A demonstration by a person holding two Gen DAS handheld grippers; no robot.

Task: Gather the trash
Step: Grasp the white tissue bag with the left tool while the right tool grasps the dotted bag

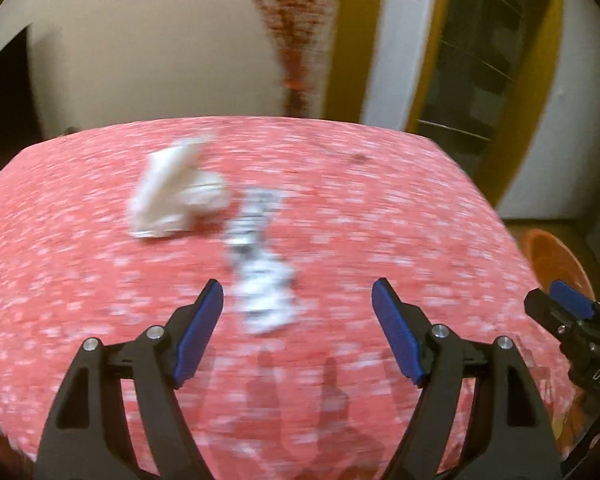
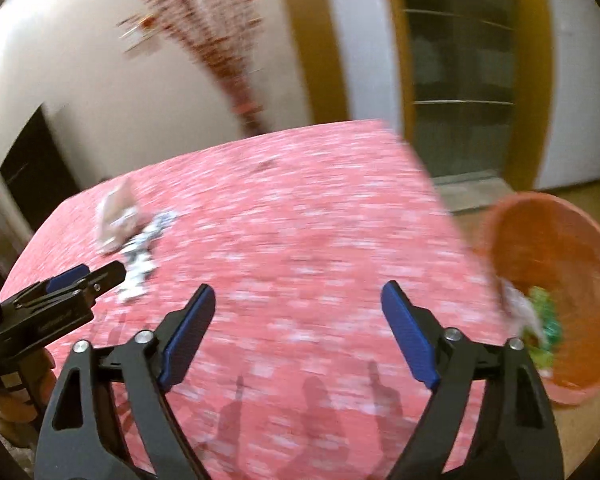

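Note:
Two pieces of trash lie on the red patterned tablecloth: a crumpled white paper and a crumpled silver-and-white wrapper. My left gripper hovers open just short of the wrapper, nothing between its blue pads. My right gripper is open and empty over bare cloth. In the right wrist view the white paper and wrapper lie far left, with the left gripper beside them. An orange bin at the table's right edge holds green and white trash.
The table stands against a pale wall with a red-speckled hanging. A yellow-framed doorway lies behind to the right. A dark opening shows at the left. The bin sits lower than the tabletop. Both views are motion-blurred.

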